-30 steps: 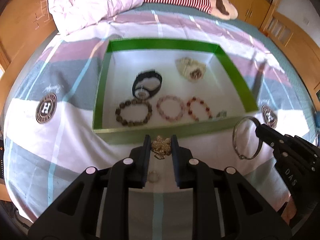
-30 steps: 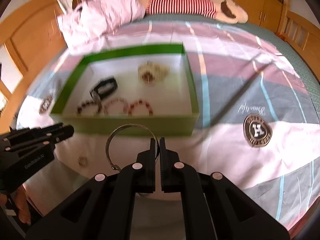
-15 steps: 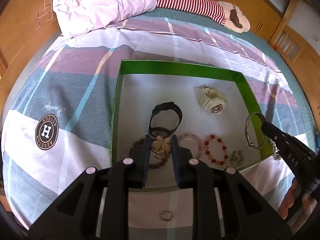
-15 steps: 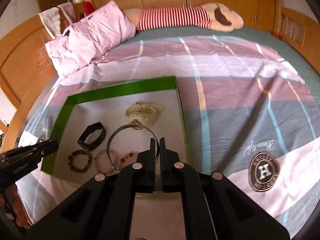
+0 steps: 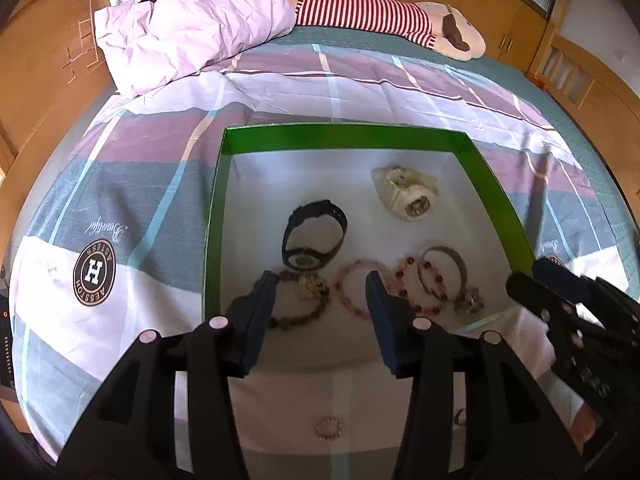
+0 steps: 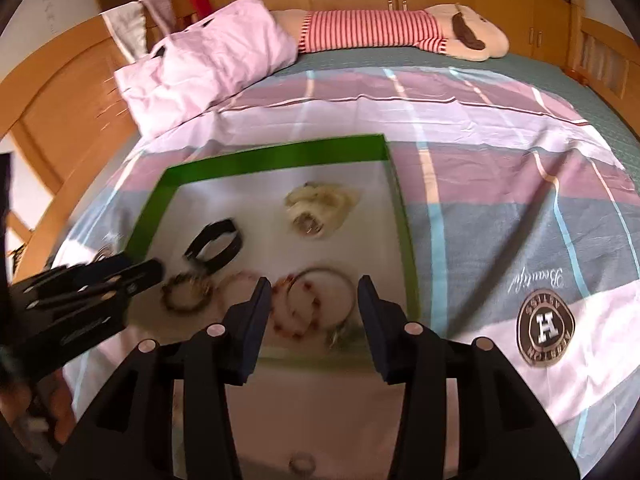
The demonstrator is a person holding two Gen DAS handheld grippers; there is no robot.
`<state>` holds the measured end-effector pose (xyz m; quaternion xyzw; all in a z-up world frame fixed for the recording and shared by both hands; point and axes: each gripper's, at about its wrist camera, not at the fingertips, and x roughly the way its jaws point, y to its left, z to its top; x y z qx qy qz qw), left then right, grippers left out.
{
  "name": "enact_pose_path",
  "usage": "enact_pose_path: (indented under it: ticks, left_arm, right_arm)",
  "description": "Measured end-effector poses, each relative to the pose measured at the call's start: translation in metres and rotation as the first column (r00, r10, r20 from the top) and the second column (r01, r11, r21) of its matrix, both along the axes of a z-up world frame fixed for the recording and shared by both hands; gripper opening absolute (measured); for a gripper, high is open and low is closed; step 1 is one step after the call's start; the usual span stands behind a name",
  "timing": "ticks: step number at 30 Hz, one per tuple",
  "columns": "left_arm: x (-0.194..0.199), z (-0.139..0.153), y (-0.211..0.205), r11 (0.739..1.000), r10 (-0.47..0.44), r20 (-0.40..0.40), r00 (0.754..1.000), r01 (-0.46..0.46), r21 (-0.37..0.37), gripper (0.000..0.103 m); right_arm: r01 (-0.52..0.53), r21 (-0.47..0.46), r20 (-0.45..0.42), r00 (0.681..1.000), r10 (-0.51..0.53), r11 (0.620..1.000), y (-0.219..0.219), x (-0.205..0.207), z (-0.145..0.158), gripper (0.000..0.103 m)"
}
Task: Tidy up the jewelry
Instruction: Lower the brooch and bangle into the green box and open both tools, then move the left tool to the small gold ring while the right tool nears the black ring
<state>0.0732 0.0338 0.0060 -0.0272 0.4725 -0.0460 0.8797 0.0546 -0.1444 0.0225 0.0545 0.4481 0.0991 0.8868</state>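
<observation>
**Both grippers hang open over a green jewelry box on a bed**

The left gripper [image 5: 320, 296] hovers above the near edge of the green-walled box [image 5: 340, 136], its jaws spread wide and holding nothing. A gold brooch [image 5: 310, 286] lies below it on the box's white floor, on the far rim of a dark beaded bracelet [image 5: 298, 318]. To the right sit a pink beaded bracelet [image 5: 352, 292], a red beaded bracelet [image 5: 416, 288] and a silver bangle [image 5: 444, 272] that overlaps the red beads, with a small metal trinket [image 5: 472, 302] in the near right corner. A black watch [image 5: 314, 236] lies farther in, and a cream watch [image 5: 406, 194] toward the far right.

The right gripper [image 6: 312, 302] hangs over the box's near right part, jaws likewise wide and empty, with the bangle directly beneath. A small ring [image 5: 329, 427] rests on the plaid bedsheet [image 5: 120, 184] outside the box, near the cameras. A pink pillow [image 5: 192, 20] and a striped plush toy [image 5: 380, 12] lie at the far end of the bed.
</observation>
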Motion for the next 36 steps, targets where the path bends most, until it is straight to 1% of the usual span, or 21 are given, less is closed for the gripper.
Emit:
enact_pose_path:
  ticks: [2, 3, 4, 5, 8, 9, 11, 13, 15, 17, 20, 23, 24, 26, 29, 33, 36]
  left_arm:
    - [-0.01, 0.003, -0.002, 1.0, -0.015, 0.006, 1.0, 0.015, 0.004, 0.048]
    - [-0.015, 0.004, -0.003, 1.0, -0.024, 0.01, 1.0, 0.024, 0.008, 0.049]
    - [-0.021, 0.005, -0.003, 0.999, -0.032, 0.015, 0.999, 0.032, 0.012, 0.049]
    - [-0.029, 0.007, -0.005, 0.999, -0.04, 0.022, 0.999, 0.04, 0.026, 0.051]
    - [-0.045, 0.007, -0.008, 0.997, -0.06, 0.023, 0.998, 0.059, 0.055, 0.057]
    - [-0.05, 0.006, -0.008, 0.997, -0.064, 0.018, 0.998, 0.063, 0.054, 0.058]
    - [-0.059, 0.001, -0.009, 0.996, -0.079, -0.003, 0.997, 0.079, 0.045, 0.058]
    - [-0.065, -0.008, -0.009, 0.994, -0.091, -0.03, 0.995, 0.093, 0.053, 0.058]
    - [-0.068, -0.019, -0.006, 0.994, -0.079, -0.068, 0.995, 0.084, 0.073, 0.058]
    - [-0.068, -0.027, -0.003, 0.996, -0.063, -0.101, 0.993, 0.07, 0.064, 0.058]
    - [-0.067, -0.033, -0.001, 0.997, -0.061, -0.132, 0.989, 0.066, 0.04, 0.058]
    - [-0.067, -0.038, -0.004, 0.996, -0.062, -0.146, 0.987, 0.07, 0.052, 0.064]
    - [-0.068, -0.039, -0.004, 0.996, -0.063, -0.153, 0.986, 0.072, 0.057, 0.064]
    - [-0.067, -0.044, -0.007, 0.995, -0.064, -0.171, 0.983, 0.075, 0.059, 0.064]
    - [-0.066, -0.049, -0.006, 0.996, -0.058, -0.196, 0.979, 0.07, 0.055, 0.067]
    - [-0.064, -0.054, -0.005, 0.997, -0.045, -0.219, 0.975, 0.057, 0.046, 0.067]
    - [-0.063, -0.058, -0.004, 0.998, -0.042, -0.229, 0.973, 0.053, 0.045, 0.067]
  right_arm:
    - [-0.013, 0.009, -0.025, 1.0, 0.014, 1.0, -0.001, -0.015, 0.001, 0.045]
    - [-0.017, 0.013, -0.034, 0.999, 0.018, 1.0, -0.003, -0.021, 0.001, 0.047]
    - [-0.019, 0.016, -0.039, 0.999, 0.02, 1.0, -0.003, -0.027, 0.0, 0.053]
    - [-0.024, 0.013, -0.049, 0.999, 0.024, 1.0, -0.005, -0.035, -0.002, 0.055]
    - [-0.042, -0.046, -0.088, 0.995, 0.038, 0.998, -0.003, -0.051, -0.012, 0.056]
    - [-0.05, -0.076, -0.109, 0.993, 0.041, 0.996, -0.001, -0.057, -0.019, 0.056]
    - [-0.076, -0.132, -0.17, 0.984, 0.053, 0.988, 0.005, -0.065, -0.035, 0.056]
    - [-0.112, -0.134, -0.21, 0.974, 0.082, 0.985, 0.011, -0.072, -0.047, 0.056]
    - [-0.161, -0.138, -0.234, 0.964, 0.126, 0.977, 0.019, -0.077, -0.056, 0.056]
    - [-0.204, -0.154, -0.237, 0.957, 0.165, 0.967, 0.028, -0.082, -0.059, 0.056]
    - [-0.23, -0.168, -0.253, 0.95, 0.183, 0.959, 0.037, -0.084, -0.068, 0.048]
    - [-0.232, -0.177, -0.274, 0.945, 0.178, 0.957, 0.039, -0.081, -0.078, 0.04]
    - [-0.237, -0.178, -0.283, 0.942, 0.181, 0.955, 0.04, -0.08, -0.082, 0.036]
    - [-0.247, -0.183, -0.294, 0.937, 0.187, 0.952, 0.044, -0.077, -0.088, 0.033]
    - [-0.245, -0.209, -0.277, 0.943, 0.183, 0.947, 0.046, -0.076, -0.087, 0.021]
    - [-0.229, -0.205, -0.271, 0.948, 0.169, 0.952, 0.044, -0.074, -0.086, 0.02]
    - [-0.179, -0.232, -0.249, 0.961, 0.12, 0.956, 0.037, -0.071, -0.081, 0.02]
